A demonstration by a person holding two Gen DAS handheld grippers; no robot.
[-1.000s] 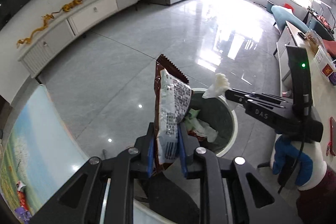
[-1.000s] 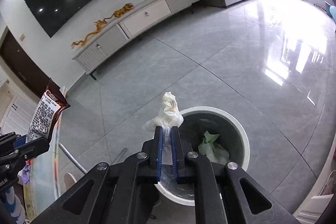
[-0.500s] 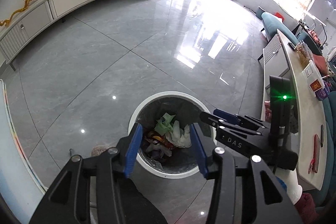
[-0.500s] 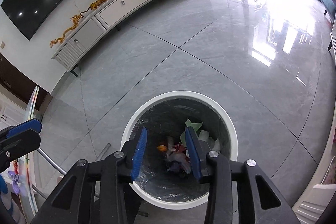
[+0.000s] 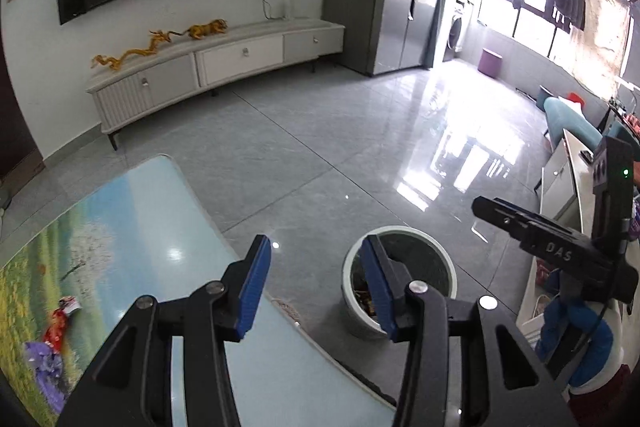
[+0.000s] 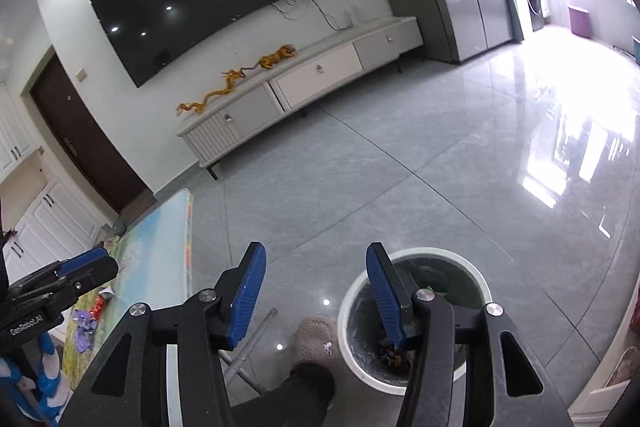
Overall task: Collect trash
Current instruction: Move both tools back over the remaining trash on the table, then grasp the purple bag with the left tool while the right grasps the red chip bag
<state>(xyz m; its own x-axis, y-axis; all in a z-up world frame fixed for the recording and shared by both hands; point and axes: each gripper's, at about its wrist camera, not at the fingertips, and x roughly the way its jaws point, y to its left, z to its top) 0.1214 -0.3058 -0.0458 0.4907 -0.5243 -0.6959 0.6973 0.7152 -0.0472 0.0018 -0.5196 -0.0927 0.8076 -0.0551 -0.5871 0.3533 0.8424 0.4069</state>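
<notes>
On the far left of the table with the painted meadow top (image 5: 132,227) lie the next bits of trash: a small red and white wrapper (image 5: 60,323) and, nearer to you, a crumpled purple wrapper (image 5: 46,361). Your left gripper (image 5: 316,283) hangs over the table's right edge with its jaws spread wide and nothing in them. Move it left, come down over one wrapper, and squeeze only when both blue pads sit around it. Right of the table, on the floor, stands the round white bin with the dark liner (image 5: 352,303), with some trash inside. Your right gripper (image 6: 312,291) is spread wide and empty too. Only the right wrist view shows your foot in a fuzzy slipper (image 6: 316,337) beside the bin. Only the left wrist view shows the white counter (image 5: 576,163) at the far right.
</notes>
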